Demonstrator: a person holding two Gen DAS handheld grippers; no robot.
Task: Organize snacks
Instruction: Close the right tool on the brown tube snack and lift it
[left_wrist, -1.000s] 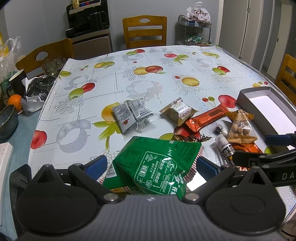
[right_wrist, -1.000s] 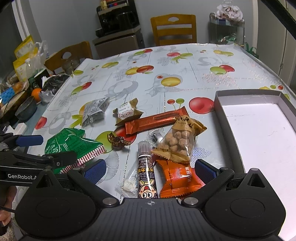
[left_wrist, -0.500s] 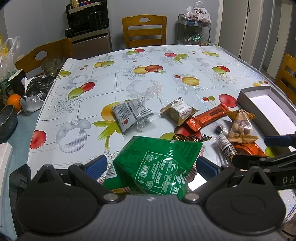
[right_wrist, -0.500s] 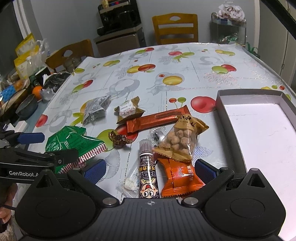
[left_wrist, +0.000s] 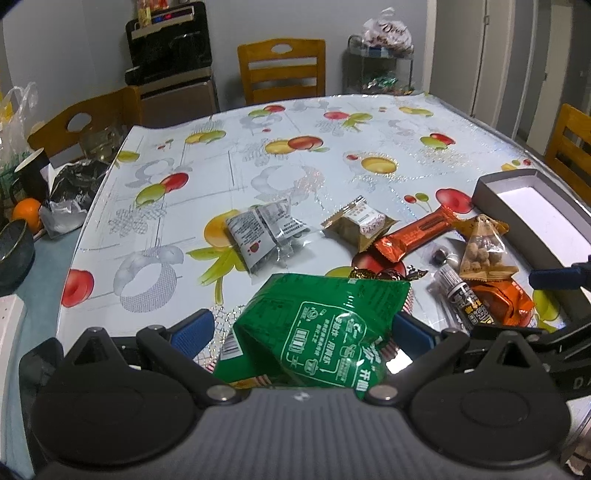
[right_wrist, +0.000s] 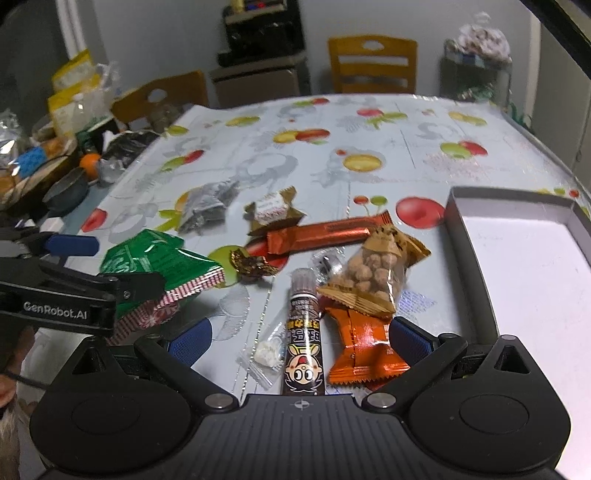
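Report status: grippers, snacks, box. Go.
Left gripper open, straddling green bag. Right gripper open over orange packet and cartoon stick. Grey box empty; nothing blocking.

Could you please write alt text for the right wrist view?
The open right hand-held gripper hovers over an orange foil packet and a dark cartoon-printed candy tube, among other snacks on a fruit-print tablecloth; an empty grey box sits right.

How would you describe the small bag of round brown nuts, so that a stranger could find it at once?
Start at the grey shallow box on the right of the fruit-patterned table. Just left of its wall lies the clear bag of round brown nuts, its lower end resting on an orange foil packet. It is the only wrapper there whose contents show through.
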